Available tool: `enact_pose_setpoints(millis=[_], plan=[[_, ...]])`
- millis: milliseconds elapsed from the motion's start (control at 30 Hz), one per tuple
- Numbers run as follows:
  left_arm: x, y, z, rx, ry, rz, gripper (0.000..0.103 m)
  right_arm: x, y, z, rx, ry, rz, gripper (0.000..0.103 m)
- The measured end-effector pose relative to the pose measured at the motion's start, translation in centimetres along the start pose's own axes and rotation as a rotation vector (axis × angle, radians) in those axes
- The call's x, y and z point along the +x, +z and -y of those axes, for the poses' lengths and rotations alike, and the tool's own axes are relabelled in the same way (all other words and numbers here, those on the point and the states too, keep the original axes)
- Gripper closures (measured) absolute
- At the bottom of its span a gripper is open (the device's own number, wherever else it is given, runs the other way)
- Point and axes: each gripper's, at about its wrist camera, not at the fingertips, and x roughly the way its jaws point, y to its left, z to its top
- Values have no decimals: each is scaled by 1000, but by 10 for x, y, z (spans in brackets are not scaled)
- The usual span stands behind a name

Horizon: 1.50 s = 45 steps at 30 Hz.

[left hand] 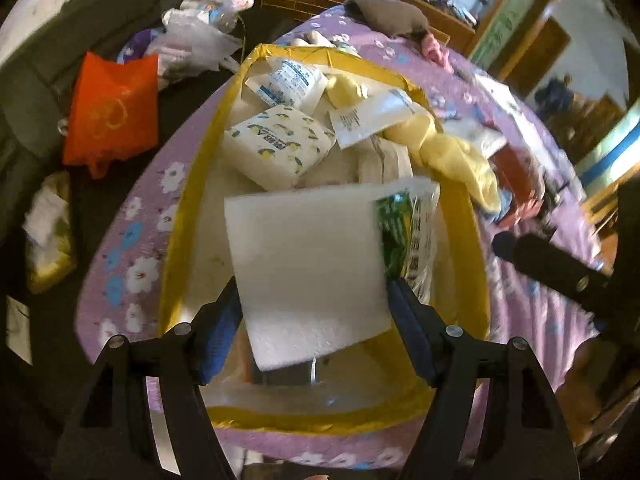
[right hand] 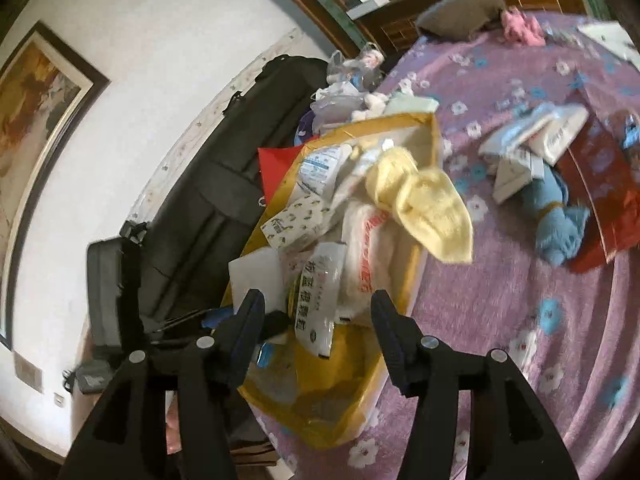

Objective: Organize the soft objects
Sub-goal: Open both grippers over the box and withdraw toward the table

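Note:
A yellow box (left hand: 192, 184) stands on the purple flowered bedspread (left hand: 136, 264), stuffed with soft packs. My left gripper (left hand: 313, 284) is open over its near end. A flat white pack (left hand: 304, 256) lies tilted between the blue pads, filling the gap. Further in are a lemon-print tissue pack (left hand: 276, 144) and a yellow cloth (left hand: 452, 152). My right gripper (right hand: 318, 296) hovers open over the box (right hand: 434, 132), nothing pressed between its fingers. Beyond them lies a white pack with green print (right hand: 316, 312). The yellow cloth (right hand: 424, 200) hangs over the box's right side.
On the bedspread (right hand: 520, 320) right of the box lie a blue plush toy (right hand: 560, 224), white packs (right hand: 532, 136) and a red bag (right hand: 600, 184). A grey pillow (right hand: 460, 12) lies at the head. Left of the bed are an orange bag (left hand: 112, 108), plastic bags (left hand: 200, 28) and a black case (right hand: 224, 168).

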Motion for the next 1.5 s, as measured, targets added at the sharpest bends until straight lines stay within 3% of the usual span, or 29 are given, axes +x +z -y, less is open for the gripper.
enact_pose_setpoints(millis=[200, 400, 500, 633, 800, 967, 1100, 1267, 1367, 1500], plan=[[1, -14, 6, 68, 27, -91, 30, -11, -2, 5, 21, 23, 30, 48], [0, -15, 5, 62, 22, -101, 30, -26, -4, 9, 26, 28, 59, 48], [-6, -8, 1, 23, 53, -28, 30, -30, -5, 13, 27, 19, 69, 48], [-29, -1, -5, -47, -39, 98, 30, -31, -6, 22, 46, 31, 66, 48], [-37, 2, -8, -71, -64, 122, 30, -38, -2, 30, 61, 29, 83, 48], [-48, 4, 21, -7, 24, 210, 30, -55, 3, 52, 88, -21, 125, 48], [-53, 12, 48, 46, -62, 243, 30, -71, 8, 73, 104, -83, 149, 48], [-35, 30, 89, 119, -189, 171, 30, -84, 16, 95, 123, -141, 166, 48], [-24, 40, 107, 137, -227, 133, 30, -93, 23, 103, 121, -187, 180, 48], [-12, 53, 124, 164, -215, 118, 30, -101, 42, 112, 106, -230, 185, 48]])
